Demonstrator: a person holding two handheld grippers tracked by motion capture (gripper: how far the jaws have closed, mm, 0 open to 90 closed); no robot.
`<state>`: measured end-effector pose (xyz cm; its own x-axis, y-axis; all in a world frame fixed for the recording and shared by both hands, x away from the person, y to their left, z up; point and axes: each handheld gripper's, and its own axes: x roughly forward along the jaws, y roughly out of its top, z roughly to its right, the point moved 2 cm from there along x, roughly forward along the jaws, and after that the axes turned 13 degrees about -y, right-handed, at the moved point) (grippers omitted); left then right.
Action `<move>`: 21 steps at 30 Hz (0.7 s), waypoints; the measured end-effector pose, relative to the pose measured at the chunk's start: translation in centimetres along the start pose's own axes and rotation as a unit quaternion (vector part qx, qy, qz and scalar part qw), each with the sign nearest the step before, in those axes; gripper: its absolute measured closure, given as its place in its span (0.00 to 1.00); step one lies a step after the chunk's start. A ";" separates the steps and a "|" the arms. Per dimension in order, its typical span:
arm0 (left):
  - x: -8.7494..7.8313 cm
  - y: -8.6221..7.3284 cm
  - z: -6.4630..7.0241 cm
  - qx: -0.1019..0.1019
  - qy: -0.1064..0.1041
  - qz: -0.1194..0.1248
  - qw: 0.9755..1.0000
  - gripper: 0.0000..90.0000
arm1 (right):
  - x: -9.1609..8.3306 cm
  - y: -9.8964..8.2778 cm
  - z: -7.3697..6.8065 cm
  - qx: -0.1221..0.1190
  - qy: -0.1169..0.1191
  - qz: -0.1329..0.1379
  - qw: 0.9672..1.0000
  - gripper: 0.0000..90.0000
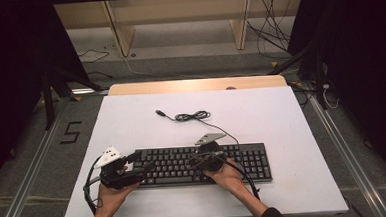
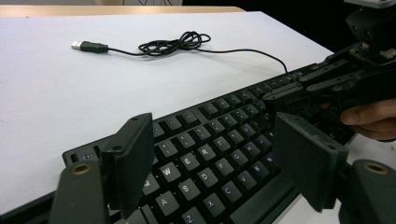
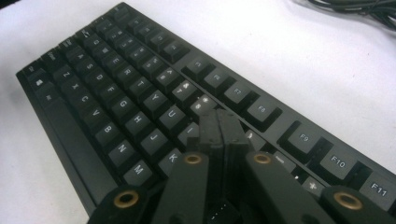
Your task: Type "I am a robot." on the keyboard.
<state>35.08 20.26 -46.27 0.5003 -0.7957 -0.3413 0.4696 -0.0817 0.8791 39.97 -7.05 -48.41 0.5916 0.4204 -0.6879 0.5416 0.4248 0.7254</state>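
- Looks like key pressing: the right hand-held gripper (image 3: 219,122) has its jaws pressed together into one blunt tip, nothing between them, sitting over the keyboard (image 1: 204,164) around the I/O/K keys in the right gripper view. I can't tell if the tip actually touches a key.
- To do it well I'd come straight down on one keycap's centre. The joined tip looks wider than a key's margin, so a slant would probably catch a neighbour.
- The left hand-held gripper (image 2: 212,156) has its jaws wide apart, holding nothing, above the keyboard's left end near the letter rows. Best kept clear of the caps.
- The keyboard lies along the near edge of the bench (image 1: 131,116), roughly centred.
- It's matte black plastic, low and flat, with squarish caps and white legends.
- Its thin black cable (image 1: 194,116) runs toward the far edge, bunched in a loose coil, with the USB plug (image 2: 88,46) lying free.
- The bench top is smooth, plain white, with a wooden strip along the far edge.
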 end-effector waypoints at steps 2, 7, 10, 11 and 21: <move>0.0 0.0 0.0 0.000 0.000 0.000 1.000 0.32 | 0.1 -0.1 0.0 -0.001 0.000 -0.003 1.000 1.00; 0.0 0.0 0.0 0.000 -0.002 0.001 1.000 0.32 | 0.4 -0.2 -0.1 -0.005 -0.005 -0.011 1.000 1.00; 0.0 0.0 0.0 -0.001 -0.003 0.001 1.000 0.32 | 0.6 -0.5 -0.4 -0.010 -0.010 -0.010 1.000 1.00; 0.0 0.0 0.0 -0.001 -0.003 0.001 1.000 0.32 | 0.5 -0.5 -0.5 -0.016 -0.015 -0.008 1.000 1.00; 0.0 0.0 0.0 0.000 -0.006 0.002 1.000 0.30 | -0.1 -0.3 -0.1 0.011 -0.007 0.005 1.000 0.98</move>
<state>35.07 20.25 -46.25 0.4934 -0.8029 -0.3346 0.4679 -0.0792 0.8802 39.72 -7.13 -48.55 0.6053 0.4135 -0.6802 0.5483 0.4029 0.7328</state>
